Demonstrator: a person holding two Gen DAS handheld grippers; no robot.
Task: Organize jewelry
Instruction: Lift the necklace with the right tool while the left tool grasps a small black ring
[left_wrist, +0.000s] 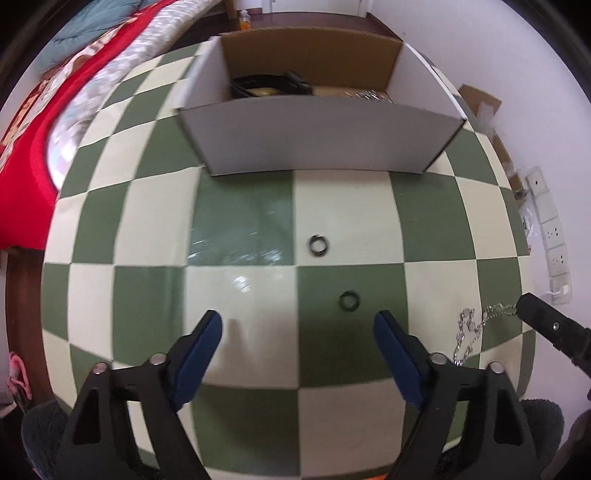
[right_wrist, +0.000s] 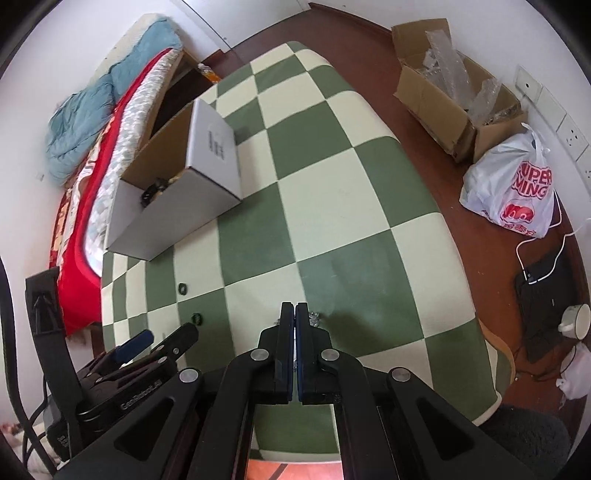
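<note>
Two small dark rings (left_wrist: 318, 244) (left_wrist: 349, 301) lie on the green and cream checkered table (left_wrist: 240, 221), just ahead of my left gripper (left_wrist: 298, 319), which is open and empty. A silver chain (left_wrist: 468, 332) trails on the table to its right, one end pinched in the tip of my right gripper (left_wrist: 526, 308). In the right wrist view the right gripper (right_wrist: 295, 306) is shut, and bits of the chain (right_wrist: 314, 318) show beside its tips. The rings (right_wrist: 183, 288) (right_wrist: 197, 319) and the left gripper (right_wrist: 162, 341) sit to its left. An open white box (left_wrist: 317, 140) (right_wrist: 177, 206) holds dark and silver jewelry.
A bed with a red blanket (right_wrist: 77, 229) runs along the table's left side. On the floor to the right are a cardboard box (right_wrist: 443, 96) with bubble wrap, a white plastic bag (right_wrist: 517, 184), a dark bag with a cable (right_wrist: 543, 295) and a cup (right_wrist: 576, 319).
</note>
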